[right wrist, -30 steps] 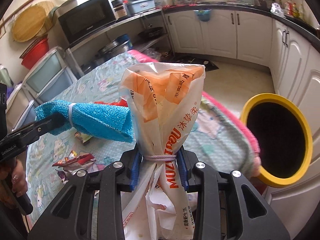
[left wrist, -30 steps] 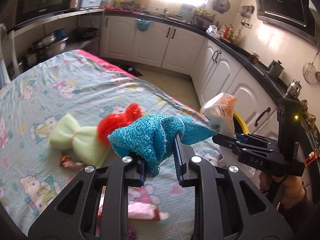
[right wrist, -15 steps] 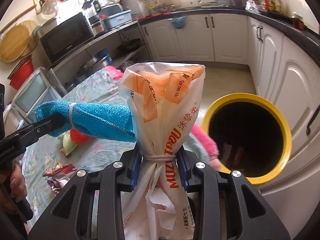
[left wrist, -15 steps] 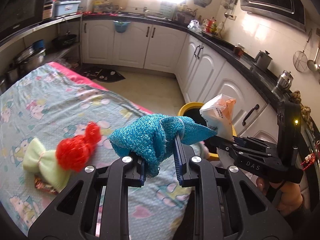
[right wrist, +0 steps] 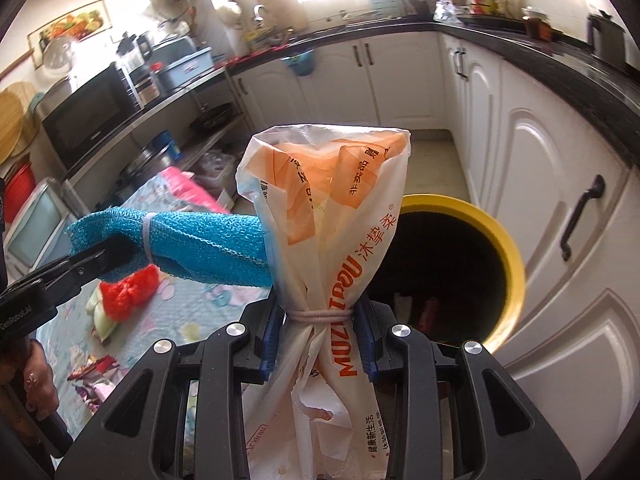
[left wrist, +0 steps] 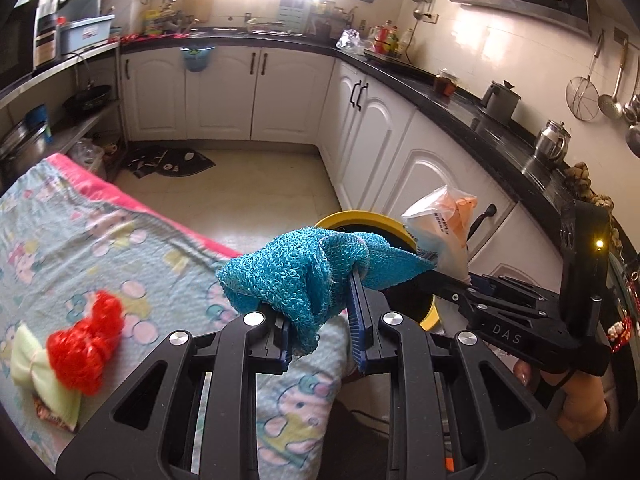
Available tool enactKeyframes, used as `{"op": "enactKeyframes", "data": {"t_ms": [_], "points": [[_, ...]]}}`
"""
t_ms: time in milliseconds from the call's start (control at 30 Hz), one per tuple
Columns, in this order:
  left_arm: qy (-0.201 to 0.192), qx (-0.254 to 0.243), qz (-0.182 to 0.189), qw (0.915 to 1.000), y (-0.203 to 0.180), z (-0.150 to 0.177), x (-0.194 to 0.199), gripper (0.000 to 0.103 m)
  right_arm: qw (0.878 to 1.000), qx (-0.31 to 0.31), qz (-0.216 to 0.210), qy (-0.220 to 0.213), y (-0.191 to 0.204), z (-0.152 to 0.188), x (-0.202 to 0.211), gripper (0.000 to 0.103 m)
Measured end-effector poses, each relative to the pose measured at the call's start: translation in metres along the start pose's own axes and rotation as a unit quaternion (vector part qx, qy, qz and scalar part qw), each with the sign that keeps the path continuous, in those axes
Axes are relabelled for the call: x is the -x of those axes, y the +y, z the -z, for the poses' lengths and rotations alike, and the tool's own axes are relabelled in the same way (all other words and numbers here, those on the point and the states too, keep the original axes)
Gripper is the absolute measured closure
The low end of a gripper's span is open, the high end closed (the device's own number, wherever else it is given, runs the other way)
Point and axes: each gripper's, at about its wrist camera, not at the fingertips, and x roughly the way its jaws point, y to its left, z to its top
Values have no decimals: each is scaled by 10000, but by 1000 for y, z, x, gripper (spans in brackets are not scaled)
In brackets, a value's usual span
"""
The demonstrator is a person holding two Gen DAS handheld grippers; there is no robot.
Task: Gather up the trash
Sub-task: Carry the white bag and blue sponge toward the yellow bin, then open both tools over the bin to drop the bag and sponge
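The left gripper is clamping a blue mesh scrubber and the right gripper a tied plastic bag short of the yellow-rimmed bin ahead of their fingers, risking either snagging its rim.

Kitchen fittings: white cabinets, black countertop, microwave, steel kettle, hanging strainer, dark floor mat, framed picture.

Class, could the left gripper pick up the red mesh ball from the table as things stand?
Probably not yet. The left gripper is shut on the blue knitted cloth, so its jaws are occupied. The red mesh ball lies uncovered on the table.
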Motion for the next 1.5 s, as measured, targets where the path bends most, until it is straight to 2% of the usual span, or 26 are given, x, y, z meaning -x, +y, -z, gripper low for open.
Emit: {"op": "enactKeyframes", "data": {"t_ms": [700,1167,1500], "points": [[286,-153,82,9994,-38,-26,-71,86,9973,-409,559,-257,-73,-20,5,72],[484,-212,-112,9985,-49,-31,-114,85,9972,-436,582,-192,-92,-26,-23,72],[861,-88,-219,9960,-42,-23,-154,84,9968,-414,681,52,-110,-22,-61,72]]}}
